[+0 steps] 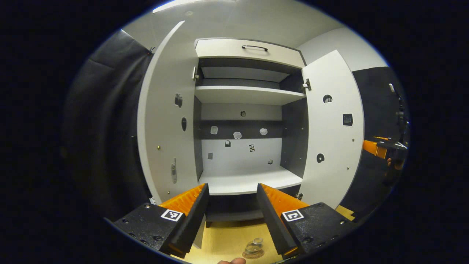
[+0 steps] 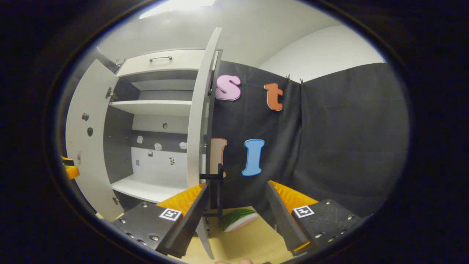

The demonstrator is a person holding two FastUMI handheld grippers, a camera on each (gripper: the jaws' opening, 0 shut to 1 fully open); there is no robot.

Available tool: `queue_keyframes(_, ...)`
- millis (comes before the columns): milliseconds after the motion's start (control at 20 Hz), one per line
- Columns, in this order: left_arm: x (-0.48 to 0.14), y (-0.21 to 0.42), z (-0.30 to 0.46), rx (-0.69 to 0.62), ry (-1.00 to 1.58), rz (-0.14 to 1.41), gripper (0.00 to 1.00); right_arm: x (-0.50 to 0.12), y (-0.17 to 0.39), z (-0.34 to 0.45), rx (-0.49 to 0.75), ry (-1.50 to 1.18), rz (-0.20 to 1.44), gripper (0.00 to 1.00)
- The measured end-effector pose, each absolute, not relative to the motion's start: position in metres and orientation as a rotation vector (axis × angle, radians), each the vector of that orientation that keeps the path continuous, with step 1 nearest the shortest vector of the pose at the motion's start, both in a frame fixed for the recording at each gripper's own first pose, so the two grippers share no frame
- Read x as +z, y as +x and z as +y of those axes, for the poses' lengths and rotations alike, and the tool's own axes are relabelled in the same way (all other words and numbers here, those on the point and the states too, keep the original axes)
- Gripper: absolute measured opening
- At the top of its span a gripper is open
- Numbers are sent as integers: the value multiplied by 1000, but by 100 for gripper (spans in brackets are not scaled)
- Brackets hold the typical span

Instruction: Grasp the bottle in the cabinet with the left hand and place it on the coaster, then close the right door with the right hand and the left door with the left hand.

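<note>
Two doors: I see both standing open, left door [image 1: 166, 121] at 9 o'clock and right door [image 1: 335, 128] at 3 o'clock of the cabinet [image 1: 242, 146] in my left gripper view.
Bottle: I find the clear bottle [image 1: 254, 246] standing on the coaster [image 1: 253, 254] on the wooden table [image 1: 223, 242], out of the cabinet.
Left gripper: my left gripper [image 1: 232, 205] is spread wide, nothing between its fingers; the bottle sits at 6 o'clock, below the gap, apart from both fingers.
Right gripper: my right gripper [image 2: 236, 205] gapes too, unloaded, with the right door's [image 2: 199, 124] edge at 11 o'clock just beyond its fingers.
Cabinet shelf: I see the lower shelf [image 1: 249, 181] bare.
Also: a striped watermelon-slice object [image 2: 237, 219] lies on the table between my right fingers.
</note>
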State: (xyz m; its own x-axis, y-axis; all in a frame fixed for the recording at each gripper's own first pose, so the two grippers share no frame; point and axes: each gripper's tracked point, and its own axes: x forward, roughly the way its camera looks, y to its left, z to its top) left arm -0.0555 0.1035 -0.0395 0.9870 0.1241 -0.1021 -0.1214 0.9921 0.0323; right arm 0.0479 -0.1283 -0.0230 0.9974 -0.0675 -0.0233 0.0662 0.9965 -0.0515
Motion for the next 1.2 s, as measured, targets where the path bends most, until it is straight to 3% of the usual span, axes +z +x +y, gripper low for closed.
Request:
queue_keyframes(150, -38, -63, 109, 141, 2, 106, 84, -25, 48, -125, -28, -39, 32, 89)
queue_keyframes(200, -38, -64, 110, 141, -4, 103, 83, -25, 48, -122, -16, -40, 31, 95)
queue_keyframes(300, -40, -65, 108, 130, -20, 102, 84, -25, 51, -111, 34, -35, 40, 90)
queue_keyframes(400, -40, -63, 105, 118, -34, 101, 80, -28, 55, -76, 103, -26, 55, 95)
queue_keyframes(500, -41, -67, 107, 121, -37, 96, 84, -30, 59, -48, 168, -12, 65, 90)
queue_keyframes(550, -42, -69, 110, 126, -37, 93, 80, -30, 60, -36, 195, -8, 70, 94)
queue_keyframes(600, -43, -69, 115, 133, -37, 92, 84, -30, 64, -27, 209, -8, 70, 94)
queue_keyframes(650, -45, -72, 120, 137, -36, 96, 80, -30, 67, -20, 212, -11, 66, 94)
queue_keyframes(700, -47, -74, 125, 144, -36, 105, 88, -28, 73, -16, 209, -16, 61, 94)
queue_keyframes(750, -49, -79, 132, 158, -34, 109, 88, -26, 77, -11, 214, -16, 57, 94)
queue_keyframes(850, -50, -85, 146, 187, -36, 109, 79, -24, 87, 2, 244, 9, 60, 94)
queue_keyframes(900, -49, -88, 152, 202, -38, 108, 84, -24, 93, 7, 258, 26, 64, 94)
queue_keyframes(1000, -48, -92, 162, 228, -43, 103, 84, -26, 102, 19, 292, 60, 81, 94)
queue_keyframes(1050, -46, -92, 168, 241, -43, 100, 79, -28, 105, 28, 306, 75, 89, 94)
queue_keyframes(1150, -42, -93, 174, 258, -39, 90, 84, -29, 115, 41, 320, 89, 92, 92)
queue_keyframes(1200, -39, -94, 177, 265, -33, 84, 84, -29, 121, 49, 329, 94, 91, 97)
